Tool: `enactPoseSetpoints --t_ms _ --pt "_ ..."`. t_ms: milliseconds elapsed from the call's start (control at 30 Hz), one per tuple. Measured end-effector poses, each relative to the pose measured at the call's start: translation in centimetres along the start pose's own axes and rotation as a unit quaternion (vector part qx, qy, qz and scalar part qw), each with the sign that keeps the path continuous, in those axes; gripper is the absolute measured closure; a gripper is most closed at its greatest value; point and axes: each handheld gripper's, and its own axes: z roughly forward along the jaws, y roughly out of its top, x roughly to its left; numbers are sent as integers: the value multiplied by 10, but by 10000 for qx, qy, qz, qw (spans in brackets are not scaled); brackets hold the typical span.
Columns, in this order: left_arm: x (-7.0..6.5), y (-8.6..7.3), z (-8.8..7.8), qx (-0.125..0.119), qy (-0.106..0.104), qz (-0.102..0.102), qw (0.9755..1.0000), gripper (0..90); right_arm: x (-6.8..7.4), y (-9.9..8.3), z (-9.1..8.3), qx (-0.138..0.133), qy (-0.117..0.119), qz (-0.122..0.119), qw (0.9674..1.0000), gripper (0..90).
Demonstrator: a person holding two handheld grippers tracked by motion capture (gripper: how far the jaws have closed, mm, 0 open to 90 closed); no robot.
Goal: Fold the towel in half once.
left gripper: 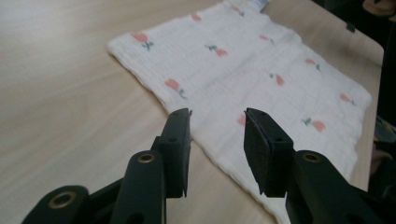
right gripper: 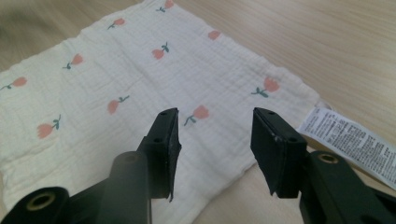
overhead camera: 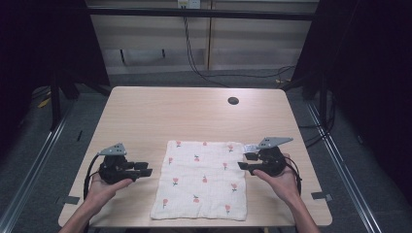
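A white cloth [overhead camera: 203,178] printed with small red tulips lies spread flat on the wooden table [overhead camera: 160,111], near its front edge. My left gripper [overhead camera: 145,171] hovers just off the cloth's left edge, jaws apart with nothing between them; in the left gripper view it [left gripper: 217,122] points at the cloth [left gripper: 261,65]. My right gripper [overhead camera: 247,161] sits at the cloth's right edge near the far corner, also open and empty. In the right gripper view it [right gripper: 215,122] looks over the cloth [right gripper: 140,79] and a white care label [right gripper: 348,140] at its corner.
A dark round cable hole [overhead camera: 233,101] sits at the table's far right. Black cables [overhead camera: 194,58] hang behind the table. Bare wood [overhead camera: 194,116] lies beyond the cloth. Dark floor and metal rails [overhead camera: 34,160] flank the table.
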Motion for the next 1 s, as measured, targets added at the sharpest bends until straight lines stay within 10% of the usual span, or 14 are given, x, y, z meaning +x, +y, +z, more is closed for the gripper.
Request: enactPoseSetpoints --t_ms 433,567,1000 --pt "21 41 27 -443 180 10 9989 632 -31 22 22 -44 -27 41 10000 533" --pt "31 44 45 -56 450 -20 9990 601 -44 28 28 -199 -34 230 9995 540" --pt "44 48 81 10 500 -56 9987 536 -68 37 69 59 -96 418 9991 550"
